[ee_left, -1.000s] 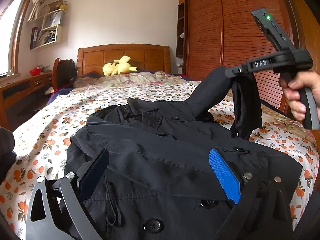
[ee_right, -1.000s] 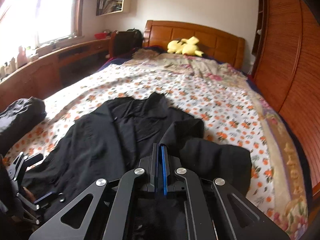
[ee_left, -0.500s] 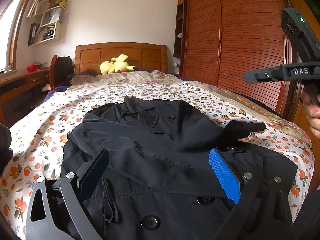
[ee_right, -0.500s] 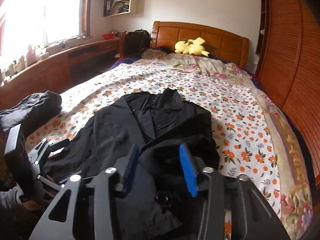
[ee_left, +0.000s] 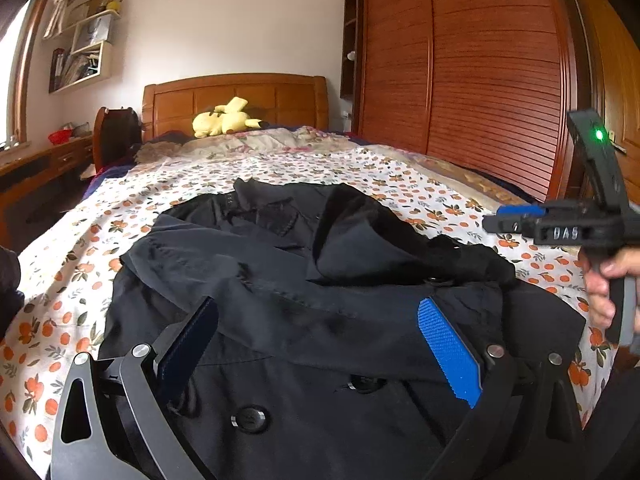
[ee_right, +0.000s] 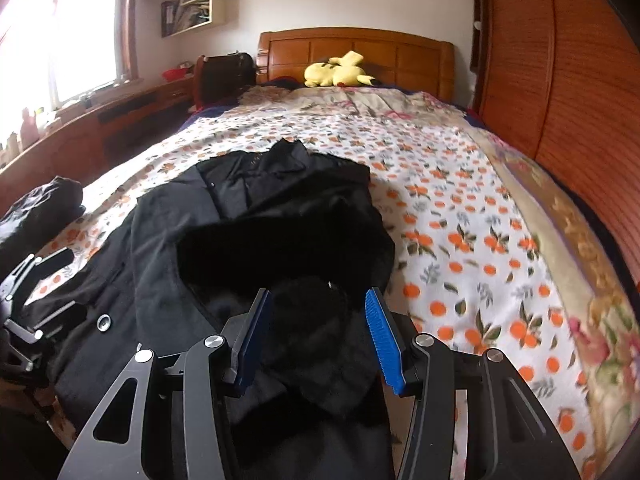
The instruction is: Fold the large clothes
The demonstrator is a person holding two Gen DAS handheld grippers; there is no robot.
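This is a bedroom in a home. A bed (ee_right: 460, 216) with an orange-print sheet is filling the room, a wooden headboard (ee_right: 360, 54) is standing at its far end with a yellow plush toy (ee_right: 338, 72) lying before it. A slatted wooden wardrobe (ee_left: 472, 80) is lining one wall, wall shelves (ee_left: 84, 56) are holding books, and daylight is coming through a window (ee_right: 68, 40).

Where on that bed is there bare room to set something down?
Free: the floral sheet between the black coat and the wardrobe, and between the coat's collar and the yellow plush toy. Crowded: the near end, under the coat.
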